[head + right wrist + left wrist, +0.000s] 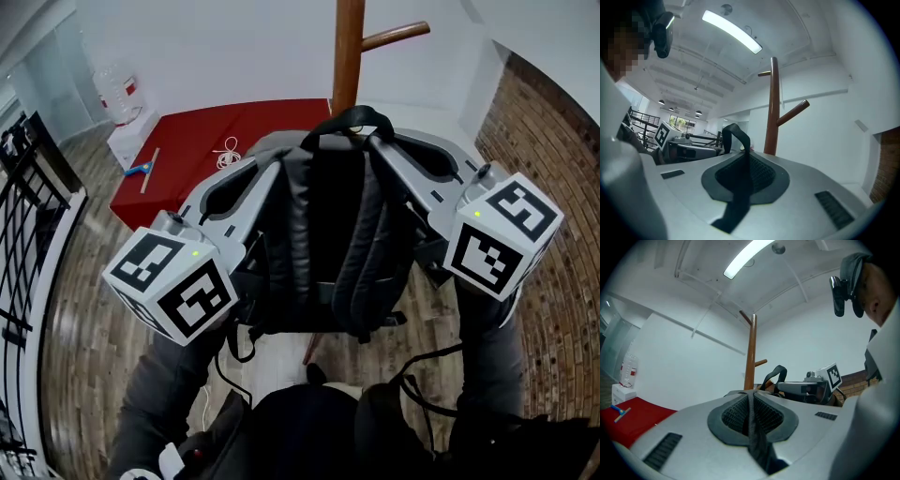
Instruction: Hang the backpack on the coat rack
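**Head view:** A black backpack point(328, 244) hangs between the left tongs point(277, 155) and the right tongs point(386, 142). Its carry loop point(352, 117) sits just in front of the wooden coat rack point(348, 52), not yet on a peg.

**Left gripper view:** The left tongs are clamped tight on a dark webbing strap point(752, 425), and the rack's pole stands beyond.

**Right gripper view:** The right tongs are pinched closed on a black handle strap point(736, 192) that arches upward beside the pole.

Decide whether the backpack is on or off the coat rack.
Off. The backpack hangs by its straps from the left gripper and right gripper, top loop off the coat rack.
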The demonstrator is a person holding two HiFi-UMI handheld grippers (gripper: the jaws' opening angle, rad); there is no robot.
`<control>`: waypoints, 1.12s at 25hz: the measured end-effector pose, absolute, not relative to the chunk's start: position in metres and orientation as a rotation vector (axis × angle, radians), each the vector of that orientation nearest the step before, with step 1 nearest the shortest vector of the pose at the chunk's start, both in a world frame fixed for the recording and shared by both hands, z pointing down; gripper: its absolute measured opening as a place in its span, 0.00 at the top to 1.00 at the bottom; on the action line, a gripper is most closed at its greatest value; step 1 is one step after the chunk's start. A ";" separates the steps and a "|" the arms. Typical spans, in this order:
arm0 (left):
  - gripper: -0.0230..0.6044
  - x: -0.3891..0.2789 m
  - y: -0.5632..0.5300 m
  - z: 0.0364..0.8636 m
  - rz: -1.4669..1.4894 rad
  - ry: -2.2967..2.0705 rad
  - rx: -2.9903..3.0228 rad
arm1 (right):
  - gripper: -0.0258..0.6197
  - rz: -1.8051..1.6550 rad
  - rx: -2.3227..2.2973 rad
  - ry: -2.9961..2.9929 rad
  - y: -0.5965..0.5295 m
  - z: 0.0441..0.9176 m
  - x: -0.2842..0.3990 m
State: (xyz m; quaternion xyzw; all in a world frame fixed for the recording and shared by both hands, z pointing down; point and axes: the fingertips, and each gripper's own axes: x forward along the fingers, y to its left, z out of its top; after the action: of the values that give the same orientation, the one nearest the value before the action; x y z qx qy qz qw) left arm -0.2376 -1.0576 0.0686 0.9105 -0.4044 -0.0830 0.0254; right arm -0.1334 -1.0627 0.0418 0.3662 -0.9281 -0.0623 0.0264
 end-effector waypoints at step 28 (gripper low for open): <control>0.89 -0.222 -1.087 0.082 -0.183 -1.171 2.829 | 0.93 0.050 0.830 -2.901 -1.100 0.053 -0.120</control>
State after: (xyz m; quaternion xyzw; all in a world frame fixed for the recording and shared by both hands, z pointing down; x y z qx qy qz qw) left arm -0.2220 -1.0871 0.0822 0.9217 -0.3816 -0.0596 0.0372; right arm -0.1203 -1.0998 0.0528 0.2747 -0.9594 0.0164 0.0619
